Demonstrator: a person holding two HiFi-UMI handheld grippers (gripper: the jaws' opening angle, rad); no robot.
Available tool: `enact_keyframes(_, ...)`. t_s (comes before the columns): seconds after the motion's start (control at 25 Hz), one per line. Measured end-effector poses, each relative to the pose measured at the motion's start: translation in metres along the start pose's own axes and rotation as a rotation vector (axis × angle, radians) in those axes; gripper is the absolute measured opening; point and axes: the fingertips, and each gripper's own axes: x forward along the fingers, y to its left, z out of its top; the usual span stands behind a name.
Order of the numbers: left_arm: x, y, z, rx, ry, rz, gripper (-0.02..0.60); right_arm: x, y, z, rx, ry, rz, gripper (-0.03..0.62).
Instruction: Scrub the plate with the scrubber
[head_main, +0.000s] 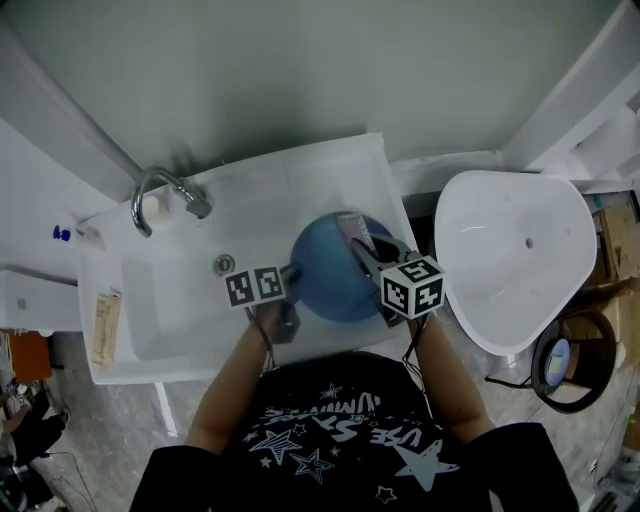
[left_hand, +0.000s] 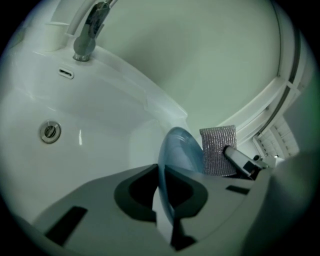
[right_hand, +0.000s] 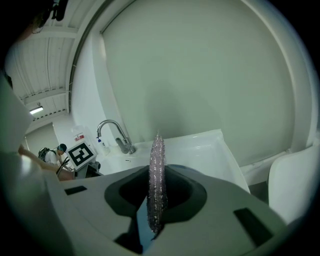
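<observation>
A blue plate (head_main: 330, 275) is held on edge above the white sink (head_main: 180, 300). My left gripper (head_main: 291, 277) is shut on the plate's left rim; in the left gripper view the plate (left_hand: 176, 155) stands edge-on between the jaws of the left gripper (left_hand: 166, 192). My right gripper (head_main: 362, 245) reaches over the plate from the right, shut on a silvery mesh scrubber (head_main: 351, 229). The scrubber (left_hand: 218, 150) lies flat against the plate's far face. In the right gripper view the scrubber (right_hand: 157, 185) stands edge-on, clamped in the right gripper (right_hand: 157, 202).
A chrome faucet (head_main: 165, 192) stands at the sink's back left, with the drain (head_main: 224, 264) below it. A white rounded basin (head_main: 510, 260) sits to the right of the sink, and a dark bin (head_main: 565, 362) stands on the floor by it. A packet (head_main: 105, 325) lies on the sink's left ledge.
</observation>
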Motion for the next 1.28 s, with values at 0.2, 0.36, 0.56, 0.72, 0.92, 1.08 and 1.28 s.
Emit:
enact_keyframes(0.2,-0.016,0.003,0.007,-0.013,-0.017,-0.007,0.028,0.005,0.018,0.008,-0.17,0.01,-0.045,0.08)
enact_keyframes(0.36,-0.028,0.007,0.01,-0.002,-0.024,0.004,0.028,0.015,0.037,0.01,-0.421,0.086,-0.074,0.08)
enact_keyframes(0.56,-0.047,0.011,0.013,-0.044,-0.055,-0.022,0.028,0.029,0.056,0.004,-0.709,0.192,-0.132,0.08)
enact_keyframes(0.72,-0.059,0.005,0.012,-0.039,-0.068,-0.054,0.029,0.036,0.064,-0.002,-0.804,0.225,-0.199,0.08)
enact_keyframes(0.92,-0.067,-0.002,0.007,0.025,-0.068,-0.05,0.029,0.043,0.083,-0.012,-0.806,0.231,-0.163,0.08)
enact_keyframes(1.08,-0.071,0.001,0.007,0.041,-0.064,-0.045,0.029,0.047,0.102,-0.024,-0.821,0.251,-0.074,0.08)
enact_keyframes(1.28,-0.074,0.004,0.007,0.049,-0.057,-0.04,0.029,0.049,0.125,-0.04,-0.866,0.287,0.052,0.08)
